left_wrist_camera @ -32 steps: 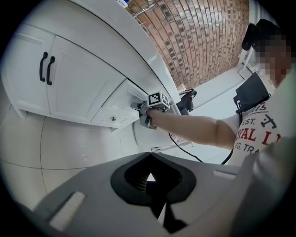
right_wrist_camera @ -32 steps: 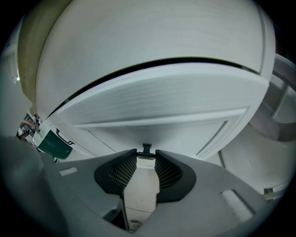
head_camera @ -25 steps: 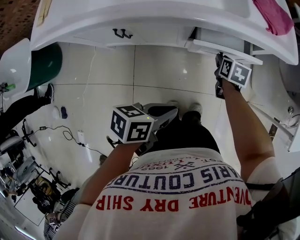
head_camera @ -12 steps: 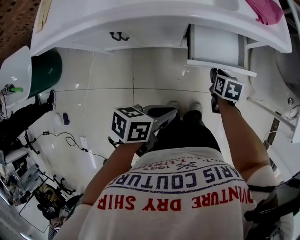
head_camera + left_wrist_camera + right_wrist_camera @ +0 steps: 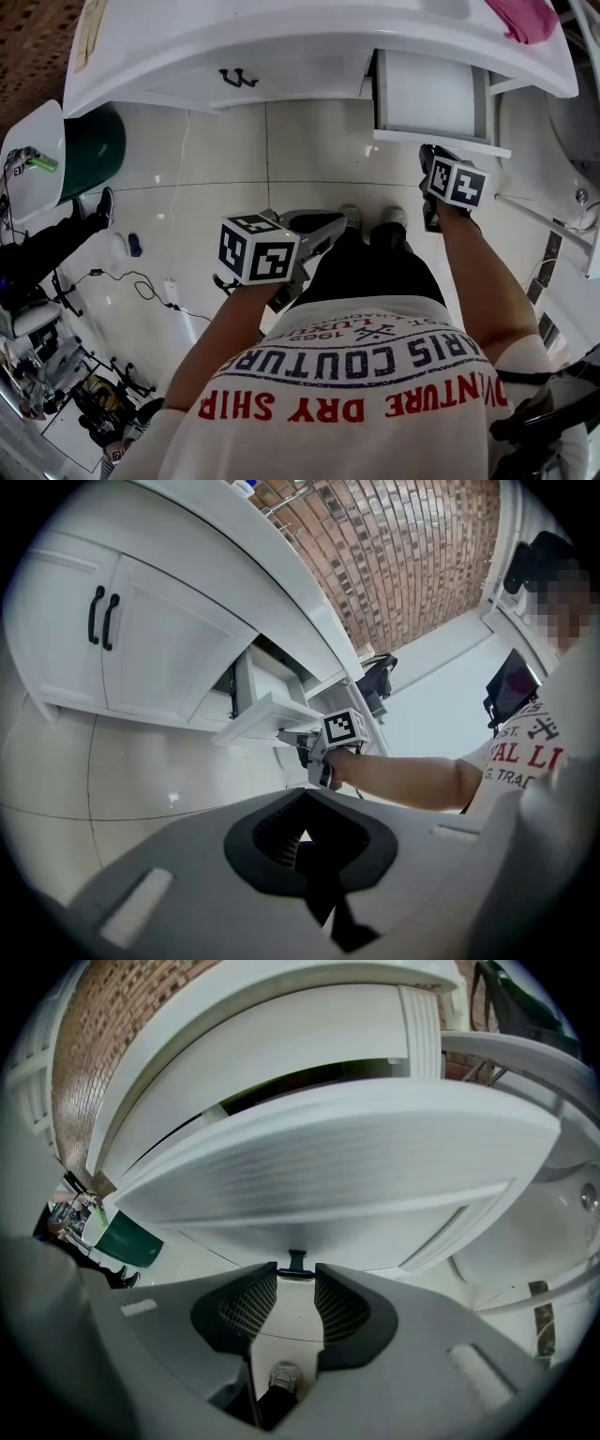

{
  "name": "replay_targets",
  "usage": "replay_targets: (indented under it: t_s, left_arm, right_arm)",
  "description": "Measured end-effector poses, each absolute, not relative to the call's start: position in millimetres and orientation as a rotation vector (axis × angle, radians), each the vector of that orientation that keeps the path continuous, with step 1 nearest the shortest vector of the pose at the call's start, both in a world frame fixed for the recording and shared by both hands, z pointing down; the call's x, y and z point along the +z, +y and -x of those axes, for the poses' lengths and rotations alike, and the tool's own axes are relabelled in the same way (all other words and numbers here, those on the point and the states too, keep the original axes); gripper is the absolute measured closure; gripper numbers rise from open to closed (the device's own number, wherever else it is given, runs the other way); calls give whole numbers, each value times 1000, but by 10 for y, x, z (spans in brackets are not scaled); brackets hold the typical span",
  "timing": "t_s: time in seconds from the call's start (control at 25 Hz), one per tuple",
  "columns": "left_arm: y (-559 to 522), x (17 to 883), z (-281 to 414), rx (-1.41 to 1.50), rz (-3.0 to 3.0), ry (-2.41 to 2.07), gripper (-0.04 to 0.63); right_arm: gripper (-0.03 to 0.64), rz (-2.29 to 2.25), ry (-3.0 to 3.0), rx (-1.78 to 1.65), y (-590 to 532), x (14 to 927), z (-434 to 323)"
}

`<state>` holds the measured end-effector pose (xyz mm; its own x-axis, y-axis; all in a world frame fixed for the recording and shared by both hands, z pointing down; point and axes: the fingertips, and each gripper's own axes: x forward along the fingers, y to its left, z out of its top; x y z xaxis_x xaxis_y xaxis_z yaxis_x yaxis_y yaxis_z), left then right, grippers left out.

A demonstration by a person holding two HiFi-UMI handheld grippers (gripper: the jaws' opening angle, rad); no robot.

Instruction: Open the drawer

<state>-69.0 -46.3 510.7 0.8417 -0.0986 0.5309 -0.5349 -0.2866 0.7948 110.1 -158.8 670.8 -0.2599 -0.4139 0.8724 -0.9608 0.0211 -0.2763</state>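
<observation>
Bright, even light fills every view, with no hard shadows. The glossy floor [image 5: 309, 150] throws back small white glints, one up and to the left of the left fingers [image 5: 281, 841]. The white drawer [image 5: 337, 1176] above the right fingers [image 5: 248, 1307] is shaded grey underneath, and its straight edges bow strongly. Both gripper views are round fisheyes with black corners. The small dark handle [image 5: 295, 1265] at the right fingertips is sharp, while the grey casing nearest the camera looks soft.

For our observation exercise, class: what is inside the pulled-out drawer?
The drawer shows only a bare white floor; nothing lies in the visible part. Its rear is covered by the counter, so anything back there cannot be seen.
</observation>
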Motion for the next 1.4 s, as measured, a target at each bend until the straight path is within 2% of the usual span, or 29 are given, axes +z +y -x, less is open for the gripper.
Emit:
replay_targets:
  t_s: [0.12,0.2,0.28,0.36,0.44,0.64,0.84,1.4]
  left_arm:
    - [-491,5066,698,424,-1848,-459,604]
    - [-526,5022,712,411,-1868,-460,604]
    - [-574,4953,719,394,-1895,-470,604]
    - [-586,4843,727,373,-1915,-467,604]
    - [-585,4706,756,361,-1935,-456,604]
    - [-544,4360,814,373,-2028,-435,604]
    - [-183,4044,770,375,-2084,-469,604]
    - [1907,3575,-154,494,-2276,-557,604]
  right_arm:
    - [472,-1404,-1712,1276,-1601,6696,-1094]
    - [442,-1400,-1715,1295,-1593,6622,-1103]
    - [448,-1379,-1716,1304,-1523,6486,-1144]
    - [506,-1336,-1730,1322,-1357,6269,-1157]
    - [604,-1259,-1813,1360,-1170,5943,-1042]
    - [606,-957,-2087,1448,-704,5022,-515]
    - [607,-747,-2202,1365,-135,4309,-221]
    - [607,-674,-2360,1061,1874,3806,-710]
